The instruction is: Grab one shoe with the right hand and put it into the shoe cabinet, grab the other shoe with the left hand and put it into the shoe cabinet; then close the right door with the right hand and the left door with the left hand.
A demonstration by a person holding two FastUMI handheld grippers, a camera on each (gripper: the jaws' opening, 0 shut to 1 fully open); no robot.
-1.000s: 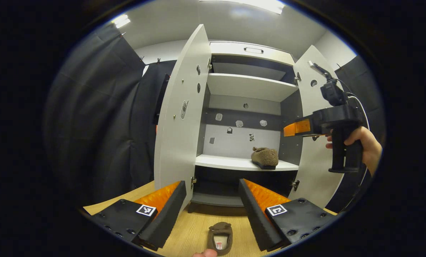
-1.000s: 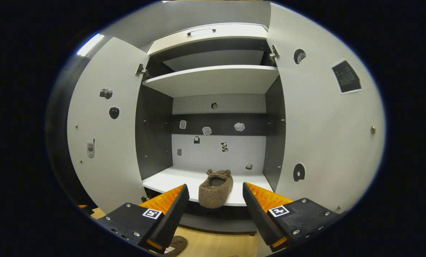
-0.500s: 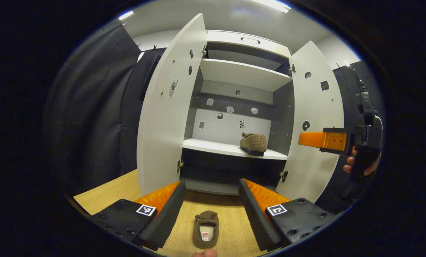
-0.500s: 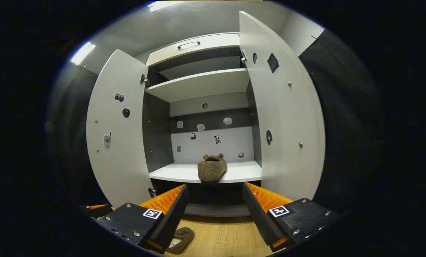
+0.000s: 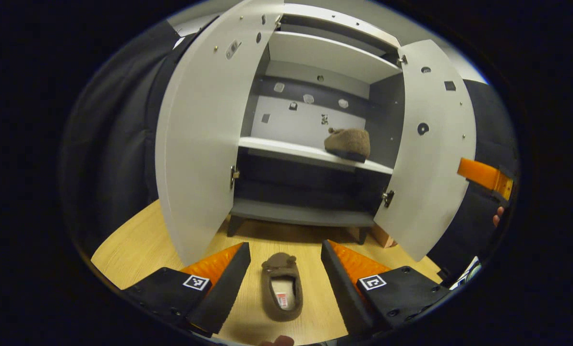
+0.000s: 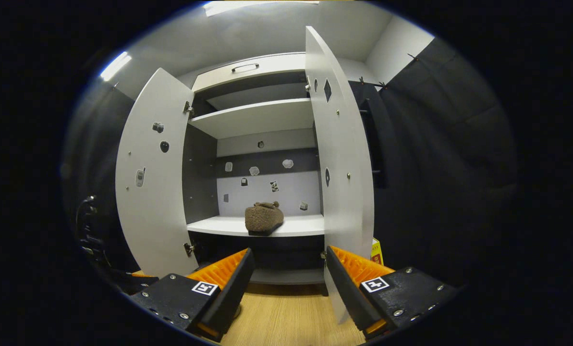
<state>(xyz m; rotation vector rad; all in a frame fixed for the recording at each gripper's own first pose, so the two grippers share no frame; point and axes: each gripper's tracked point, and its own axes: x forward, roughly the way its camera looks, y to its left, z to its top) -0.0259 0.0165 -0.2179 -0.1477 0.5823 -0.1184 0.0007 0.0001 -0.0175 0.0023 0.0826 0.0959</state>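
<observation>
In your left gripper view, the left door of the shoe cabinet stands swung wide open at the left. Your left tongs hang low over the wooden floor with the jaws spread apart and nothing between the pads. The second shoe, a brown slipper, lies on the floor in the gap between those jaws, toe toward the cabinet, and neither finger touches it. Further right and higher, the first shoe sits on the white middle shelf, toward its right end. The right door is also open. At the far right edge you can see an orange finger of your right tongs, with a bit of the hand just below it.

In your right gripper view, the left door is open at the left. The first shoe rests on the middle shelf with its heel at the front edge. The right door stands nearly edge-on just right of centre. Your right tongs are held out in front of the cabinet with the jaws wide apart and empty, well clear of the shelf.
</observation>
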